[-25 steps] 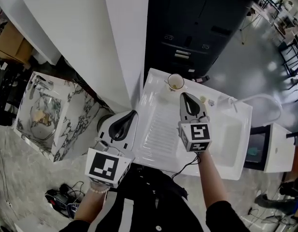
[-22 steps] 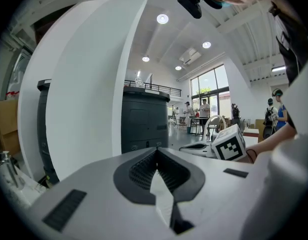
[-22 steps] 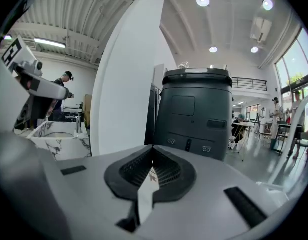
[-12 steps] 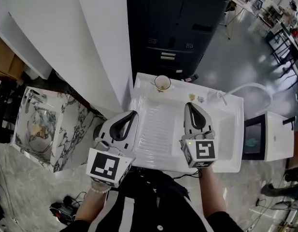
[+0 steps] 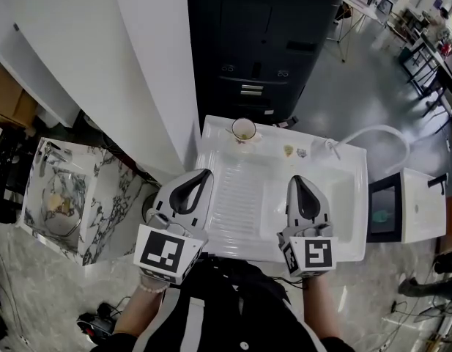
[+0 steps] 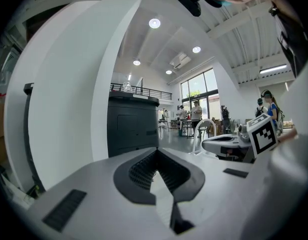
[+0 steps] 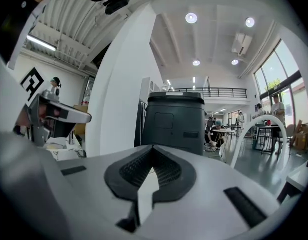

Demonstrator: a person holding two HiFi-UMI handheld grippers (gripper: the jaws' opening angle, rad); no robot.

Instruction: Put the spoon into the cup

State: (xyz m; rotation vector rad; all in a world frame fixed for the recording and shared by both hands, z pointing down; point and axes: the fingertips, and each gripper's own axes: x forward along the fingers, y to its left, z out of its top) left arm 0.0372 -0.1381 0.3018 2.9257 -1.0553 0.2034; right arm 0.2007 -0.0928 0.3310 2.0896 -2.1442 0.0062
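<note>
From above, left claw [image 5: 202, 174] and right claw [image 5: 299, 180] hover clenched and empty, well short of the cup [image 5: 244, 129] at the bench's [image 5: 226, 160] far edge; the spoon cannot be made out, so it is likely either already in the cup or still to be found and gripped.

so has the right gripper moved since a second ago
Yes. The right gripper has drawn back from the cup, toward the near edge of the white sink unit.
</note>
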